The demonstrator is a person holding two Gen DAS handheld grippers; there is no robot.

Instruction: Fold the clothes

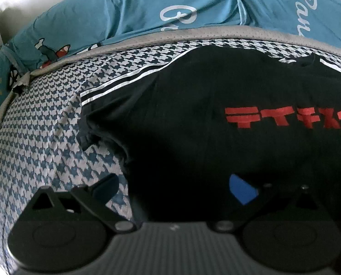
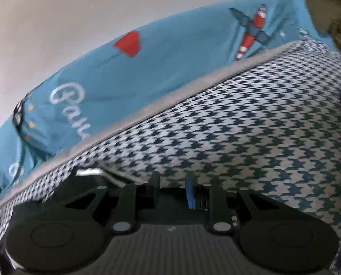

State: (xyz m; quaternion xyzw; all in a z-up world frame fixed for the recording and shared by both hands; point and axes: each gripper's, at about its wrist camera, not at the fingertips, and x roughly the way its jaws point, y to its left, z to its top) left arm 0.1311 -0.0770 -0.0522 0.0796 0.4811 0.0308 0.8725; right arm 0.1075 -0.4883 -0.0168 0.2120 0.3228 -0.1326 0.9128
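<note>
While the black cotton T-shirt with red block lettering point(image 1: 216, 114) lies flat on the houndstooth mattress cover point(image 1: 44, 137), the spread left gripper point(image 1: 172, 185) should pinch its hem just below the print. The right gripper point(image 2: 172, 190), jaws narrowly parted, holds nothing. Beyond the shirt, a teal bedsheet point(image 1: 129, 6) shows looping white script, unreadable.

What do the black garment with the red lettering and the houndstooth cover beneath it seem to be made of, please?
The black garment looks like soft matte knit, probably cotton jersey: it drapes in limp folds, with flat red lettering and white stripes along one edge. The houndstooth cover looks like woven or quilted fabric: faint dimpled texture and a stitched crease show; its fibre cannot be told.
</note>
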